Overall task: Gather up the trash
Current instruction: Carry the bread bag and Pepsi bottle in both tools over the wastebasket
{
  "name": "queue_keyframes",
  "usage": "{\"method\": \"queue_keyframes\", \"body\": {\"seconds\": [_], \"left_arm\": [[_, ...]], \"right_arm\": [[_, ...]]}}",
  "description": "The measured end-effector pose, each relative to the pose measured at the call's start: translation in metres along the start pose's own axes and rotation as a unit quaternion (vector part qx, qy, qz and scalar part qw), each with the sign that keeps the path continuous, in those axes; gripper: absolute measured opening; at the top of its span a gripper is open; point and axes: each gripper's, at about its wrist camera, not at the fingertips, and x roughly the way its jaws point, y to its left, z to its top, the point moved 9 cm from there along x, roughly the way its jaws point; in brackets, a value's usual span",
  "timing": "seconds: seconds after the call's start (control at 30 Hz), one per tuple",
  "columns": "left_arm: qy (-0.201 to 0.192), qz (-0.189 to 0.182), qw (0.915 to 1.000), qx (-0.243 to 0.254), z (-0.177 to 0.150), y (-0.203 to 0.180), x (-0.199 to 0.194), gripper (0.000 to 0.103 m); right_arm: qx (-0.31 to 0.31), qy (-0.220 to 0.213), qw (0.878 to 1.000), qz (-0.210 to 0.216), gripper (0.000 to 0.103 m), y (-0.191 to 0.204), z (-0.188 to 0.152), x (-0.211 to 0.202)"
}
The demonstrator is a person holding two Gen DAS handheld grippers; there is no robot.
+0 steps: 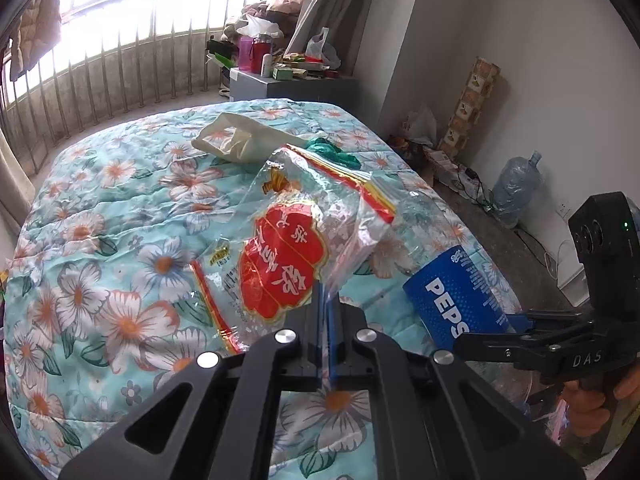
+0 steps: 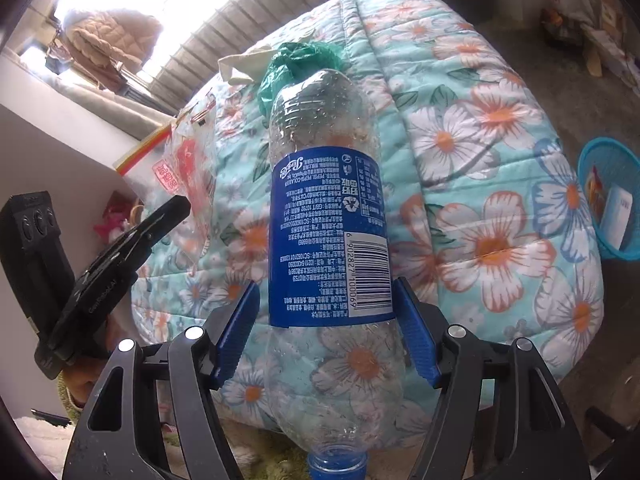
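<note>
Over the flowered turquoise quilt [image 1: 120, 208], the left gripper [image 1: 325, 300] pinches a clear red-printed plastic bag [image 1: 288, 248]; the right gripper [image 2: 326, 332] clamps an empty blue-labelled plastic bottle [image 2: 328, 216]. Only the right view shows a blue mesh basket [image 2: 592, 168].

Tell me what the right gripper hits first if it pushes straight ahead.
Nothing new: the empty Pepsi bottle already sits between the right gripper jaws. Beyond it, probably the green plastic bag on the floral quilt, though depth is unclear.
</note>
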Motion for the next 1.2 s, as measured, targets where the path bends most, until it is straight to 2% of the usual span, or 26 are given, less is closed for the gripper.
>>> {"method": "queue_keyframes", "body": {"seconds": [0.17, 0.27, 0.53, 0.83, 1.2], "left_arm": [[0.001, 0.01, 0.9999, 0.012, 0.001, -0.002, 0.002, 0.002], [-0.001, 0.019, 0.9996, 0.021, 0.003, -0.004, 0.002, 0.001], [-0.01, 0.042, 0.9985, 0.034, 0.007, -0.005, -0.001, 0.001], [-0.042, 0.069, 0.9955, 0.05, 0.021, 0.0, -0.028, 0.001], [-0.099, 0.043, 0.9933, 0.043, 0.052, -0.013, -0.081, 0.001]], "right_arm": [[0.007, 0.0, 1.0, -0.003, 0.064, 0.0, 0.0, 0.009], [0.008, 0.0, 1.0, -0.002, 0.059, 0.0, 0.0, 0.011], [0.023, -0.006, 0.999, 0.024, 0.056, -0.007, -0.002, 0.005], [0.029, -0.03, 0.998, 0.046, 0.055, -0.017, -0.001, -0.015], [0.036, -0.063, 0.995, 0.067, 0.055, -0.03, 0.0, -0.046]]}}
